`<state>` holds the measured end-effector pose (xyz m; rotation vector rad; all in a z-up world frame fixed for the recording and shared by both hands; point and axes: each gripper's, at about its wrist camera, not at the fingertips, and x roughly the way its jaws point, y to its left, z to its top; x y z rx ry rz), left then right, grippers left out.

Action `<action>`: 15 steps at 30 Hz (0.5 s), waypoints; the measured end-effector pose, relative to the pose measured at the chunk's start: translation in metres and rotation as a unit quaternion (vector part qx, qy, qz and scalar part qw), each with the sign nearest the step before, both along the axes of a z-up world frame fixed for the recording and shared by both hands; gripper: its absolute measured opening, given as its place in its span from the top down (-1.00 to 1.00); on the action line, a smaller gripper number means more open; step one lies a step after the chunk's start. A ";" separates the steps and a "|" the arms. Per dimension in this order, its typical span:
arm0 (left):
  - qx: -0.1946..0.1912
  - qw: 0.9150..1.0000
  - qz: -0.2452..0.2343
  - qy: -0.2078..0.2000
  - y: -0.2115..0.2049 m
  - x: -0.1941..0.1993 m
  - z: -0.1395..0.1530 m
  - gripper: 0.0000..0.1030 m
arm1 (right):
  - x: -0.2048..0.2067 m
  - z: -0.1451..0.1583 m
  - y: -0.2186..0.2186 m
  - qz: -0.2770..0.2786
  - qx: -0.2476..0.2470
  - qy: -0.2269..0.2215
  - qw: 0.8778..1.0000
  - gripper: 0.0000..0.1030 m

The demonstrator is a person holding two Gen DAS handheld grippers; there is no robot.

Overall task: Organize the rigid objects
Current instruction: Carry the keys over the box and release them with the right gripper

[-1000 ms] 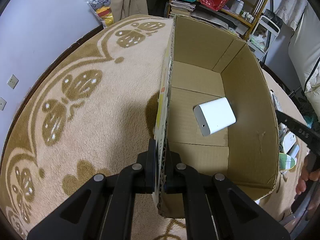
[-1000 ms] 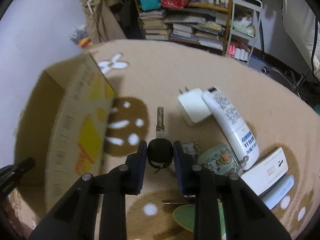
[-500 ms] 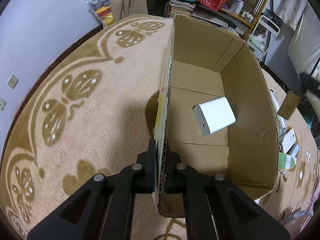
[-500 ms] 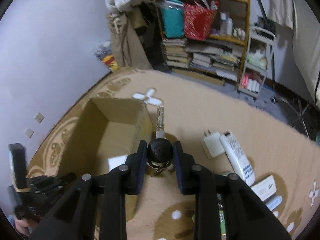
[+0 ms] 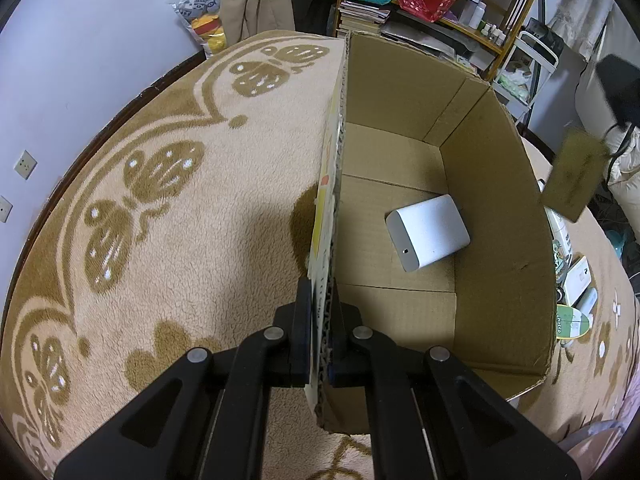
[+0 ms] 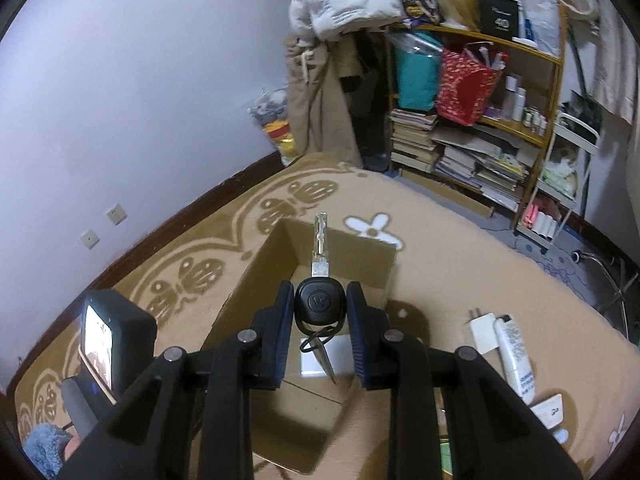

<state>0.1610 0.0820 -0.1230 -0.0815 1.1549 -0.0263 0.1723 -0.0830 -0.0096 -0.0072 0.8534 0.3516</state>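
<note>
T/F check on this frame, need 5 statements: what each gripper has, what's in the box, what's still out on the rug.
1. The left gripper is clamped on the wall of the cardboard box. True.
2. The right gripper is empty. False: it is shut on a black car key, blade pointing away from the camera.
3. The box holds a white rectangular device. True.
4. The car key already lies on the box floor. False: it is held in the air above the box.
5. A white plug adapter and a white tube lie on the rug outside the box. True.
</note>
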 end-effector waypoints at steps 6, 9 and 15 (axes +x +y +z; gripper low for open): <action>0.005 1.000 -0.004 -0.002 -0.002 -0.001 0.001 0.91 | 0.000 -0.030 0.013 0.018 -0.006 0.032 0.999 0.45; 0.004 1.000 -0.004 -0.002 -0.002 -0.001 0.001 0.91 | 0.002 -0.044 0.015 0.018 -0.002 0.052 0.998 0.45; 0.005 1.000 -0.004 -0.002 -0.002 -0.001 0.001 0.91 | 0.002 -0.062 0.017 0.017 0.002 0.074 0.997 0.45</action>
